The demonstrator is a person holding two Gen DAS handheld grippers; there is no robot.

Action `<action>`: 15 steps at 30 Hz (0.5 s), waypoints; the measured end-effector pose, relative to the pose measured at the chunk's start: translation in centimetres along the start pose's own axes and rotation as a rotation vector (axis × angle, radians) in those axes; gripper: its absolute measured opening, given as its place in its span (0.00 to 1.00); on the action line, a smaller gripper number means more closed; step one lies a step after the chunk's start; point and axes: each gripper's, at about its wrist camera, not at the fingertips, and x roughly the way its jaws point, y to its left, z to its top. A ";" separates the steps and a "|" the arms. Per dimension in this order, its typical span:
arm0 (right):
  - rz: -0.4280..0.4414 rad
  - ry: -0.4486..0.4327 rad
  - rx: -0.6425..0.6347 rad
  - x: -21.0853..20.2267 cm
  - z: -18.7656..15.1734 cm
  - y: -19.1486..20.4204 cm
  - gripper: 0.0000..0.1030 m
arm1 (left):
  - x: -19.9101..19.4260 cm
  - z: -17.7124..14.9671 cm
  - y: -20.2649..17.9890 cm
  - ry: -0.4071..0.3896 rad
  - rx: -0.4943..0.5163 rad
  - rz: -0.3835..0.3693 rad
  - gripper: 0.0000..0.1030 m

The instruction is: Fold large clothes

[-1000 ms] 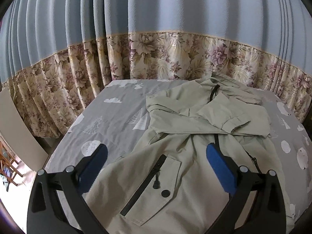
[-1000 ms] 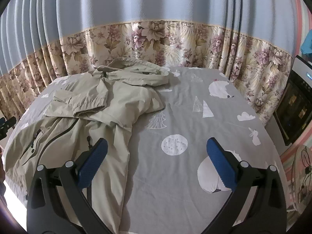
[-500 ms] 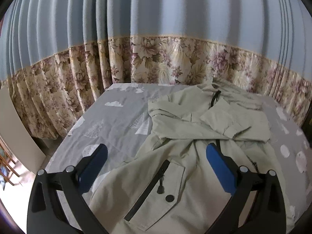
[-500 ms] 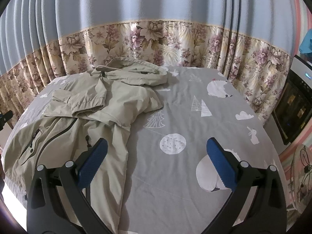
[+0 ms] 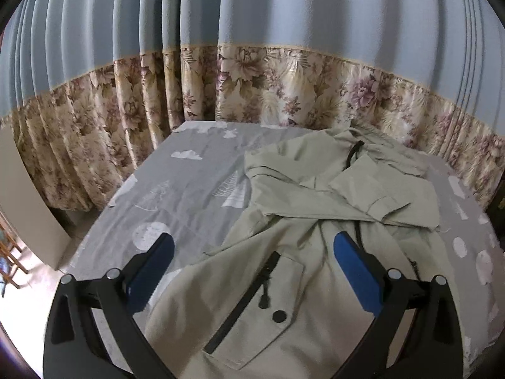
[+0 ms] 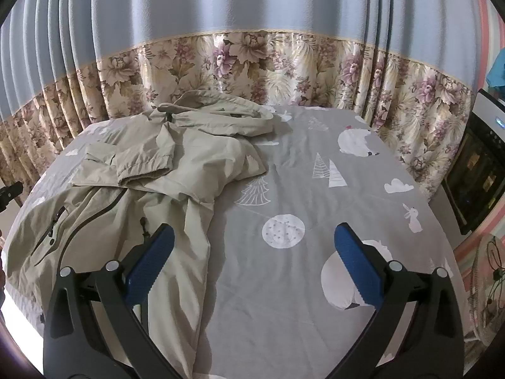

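Light: soft, even daylight filtering through the blue curtain [image 5: 284,15] across the upper frame; room moderately bright.
Glare: blown-out patch at the lower left of both views.
Shadows: faint, gathered in folds of the jacket [image 6: 164,170] and beneath its raised edges.
Distortion: strong fisheye bending; bed [image 6: 284,300] edges curve, black vignette in every corner.
Focus: centre fairly sharp; lower left of the left view smeared and soft.

Blue-and-floral curtain [image 6: 252,47] behind grey patterned bedsheet [image 6: 315,221]; dark appliance [image 6: 476,170] rightward.
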 end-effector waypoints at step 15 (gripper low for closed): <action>0.004 0.004 -0.003 0.1 -0.2 0.2 0.97 | -0.2 -0.4 -1.0 -0.014 0.070 0.003 0.98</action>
